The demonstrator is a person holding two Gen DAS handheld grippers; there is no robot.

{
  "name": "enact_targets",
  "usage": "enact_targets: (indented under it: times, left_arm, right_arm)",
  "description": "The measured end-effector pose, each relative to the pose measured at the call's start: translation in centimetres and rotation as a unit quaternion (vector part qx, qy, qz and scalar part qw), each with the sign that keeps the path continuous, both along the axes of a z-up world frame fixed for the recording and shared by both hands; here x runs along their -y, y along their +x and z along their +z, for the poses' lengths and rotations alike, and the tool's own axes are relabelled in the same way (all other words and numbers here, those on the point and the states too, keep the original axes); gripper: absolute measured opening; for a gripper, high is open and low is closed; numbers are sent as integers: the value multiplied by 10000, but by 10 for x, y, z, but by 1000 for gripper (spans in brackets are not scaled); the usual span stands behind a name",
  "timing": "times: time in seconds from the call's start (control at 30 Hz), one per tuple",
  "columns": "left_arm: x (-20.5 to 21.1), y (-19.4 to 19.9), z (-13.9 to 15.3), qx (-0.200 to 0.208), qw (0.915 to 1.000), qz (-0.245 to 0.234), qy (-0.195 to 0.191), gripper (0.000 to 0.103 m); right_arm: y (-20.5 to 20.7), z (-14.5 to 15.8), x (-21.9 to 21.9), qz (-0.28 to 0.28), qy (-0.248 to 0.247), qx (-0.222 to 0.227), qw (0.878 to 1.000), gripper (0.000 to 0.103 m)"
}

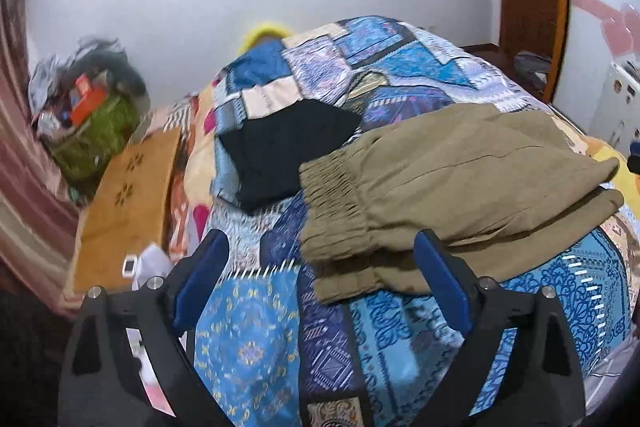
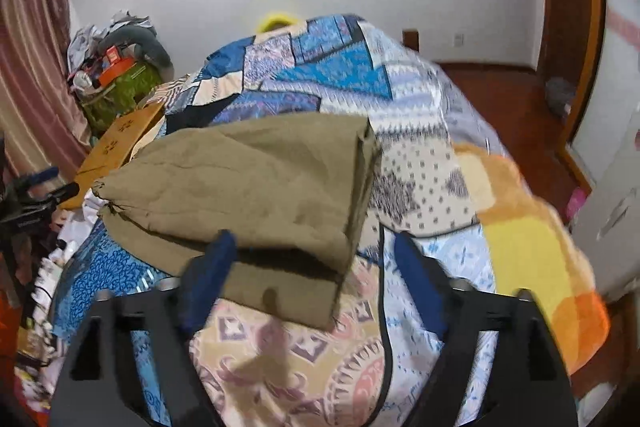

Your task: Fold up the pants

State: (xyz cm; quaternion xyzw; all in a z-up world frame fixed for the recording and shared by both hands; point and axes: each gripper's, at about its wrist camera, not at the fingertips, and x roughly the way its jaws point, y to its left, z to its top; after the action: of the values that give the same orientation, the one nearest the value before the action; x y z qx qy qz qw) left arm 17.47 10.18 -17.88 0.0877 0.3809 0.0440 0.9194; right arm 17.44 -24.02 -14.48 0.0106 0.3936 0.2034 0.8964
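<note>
A bed [image 1: 400, 67] covered by a blue patchwork quilt [image 2: 320, 75] carries the clothes. Folded olive pants [image 1: 460, 183] lie flat on the quilt. A black garment [image 1: 288, 155] lies just beside the pants' elastic waistband.

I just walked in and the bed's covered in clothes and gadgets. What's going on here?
A person is folding pants with a two-finger gripper in each hand. The olive pants lie folded over on the patchwork bedspread, elastic waistband toward the left gripper. Both the left gripper and the right gripper are open and hold nothing; the cloth rests on the bed between and just beyond their fingers. A black garment lies on the bedspread beyond the pants, untouched.
</note>
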Motion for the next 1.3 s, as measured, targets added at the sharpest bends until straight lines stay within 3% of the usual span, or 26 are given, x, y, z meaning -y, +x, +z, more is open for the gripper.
enact_targets:
  times: [0.23, 0.47, 0.57, 0.8, 0.93, 0.97, 1.0, 1.1, 1.13, 1.17, 1.23, 1.3]
  left_arm:
    - [29, 18, -23, -330, 9970, -420, 568, 96]
    - [57, 32, -52, -674, 9897, -890, 896, 96]
    - [69, 36, -55, -583, 9866, -996, 1151, 96]
    - [72, 49, -38, -445, 9890, -1093, 895, 95]
    - [60, 55, -27, -577, 9923, -1082, 182, 95]
    - [57, 57, -25, -610, 9924, -1064, 19, 95]
    - [53, 58, -22, -650, 9922, -1036, -221, 94]
    - [49, 53, -18, -573, 9923, -1013, -416, 90]
    - [50, 51, -18, -571, 9922, -1031, -417, 88]
    - [52, 50, -20, -612, 9917, -1061, -383, 82]
    - [57, 49, -24, -759, 9897, -1185, -254, 67]
    - [62, 47, -28, -782, 9902, -1161, 24, 37]
  right_arm:
    - [6, -5, -47, 724, -320, 48, 9968, 84]
    - [11, -21, -87, 1315, -620, -98, 9893, 84]
    - [12, -27, -101, 1564, -852, -113, 9839, 84]
    - [17, -29, -124, 1906, -1154, -45, 9748, 84]
    - [19, -27, -133, 1903, -1236, 228, 9736, 82]
    - [19, -26, -135, 1932, -1240, 287, 9729, 77]
    - [20, -25, -137, 1962, -1237, 315, 9722, 61]
    - [21, -21, -140, 2083, -1071, 288, 9718, 29]
    - [21, -18, -139, 2098, -960, 283, 9726, 24]
    - [20, -16, -139, 2095, -868, 290, 9735, 13]
    - [18, -10, -138, 2073, -740, 334, 9749, 11]
    - [15, -4, -135, 2016, -572, 359, 9771, 10]
